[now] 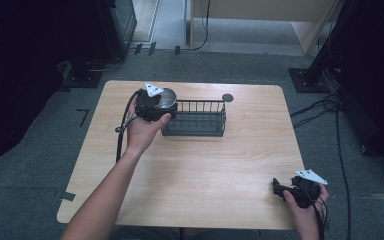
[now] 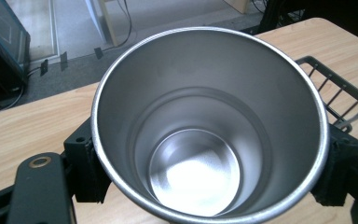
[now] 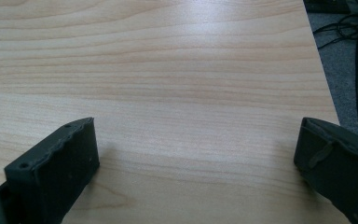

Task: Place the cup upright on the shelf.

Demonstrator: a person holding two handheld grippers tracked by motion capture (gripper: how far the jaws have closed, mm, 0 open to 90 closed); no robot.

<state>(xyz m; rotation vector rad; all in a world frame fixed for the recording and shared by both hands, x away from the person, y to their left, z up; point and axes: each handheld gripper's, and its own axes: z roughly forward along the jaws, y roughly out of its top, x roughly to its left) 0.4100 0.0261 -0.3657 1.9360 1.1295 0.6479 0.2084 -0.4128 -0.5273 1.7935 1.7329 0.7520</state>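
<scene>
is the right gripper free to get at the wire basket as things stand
Probably yes: the right gripper is open and empty, with bare table between it and the wire basket.

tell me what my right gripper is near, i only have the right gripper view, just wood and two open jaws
Observer: In the high view the right gripper sits at the near right corner of the table, with nothing between its jaws.
Operator: where's the left one
Observer: The left gripper is at the far left, beside the left end of a black wire basket.
Operator: is it holding anything
Observer: Yes, a steel cup, clamped from both sides by its jaws; the left gripper view looks straight into the cup, which is empty.
Operator: anything in the basket
Observer: As far as the high view shows, no.
</scene>
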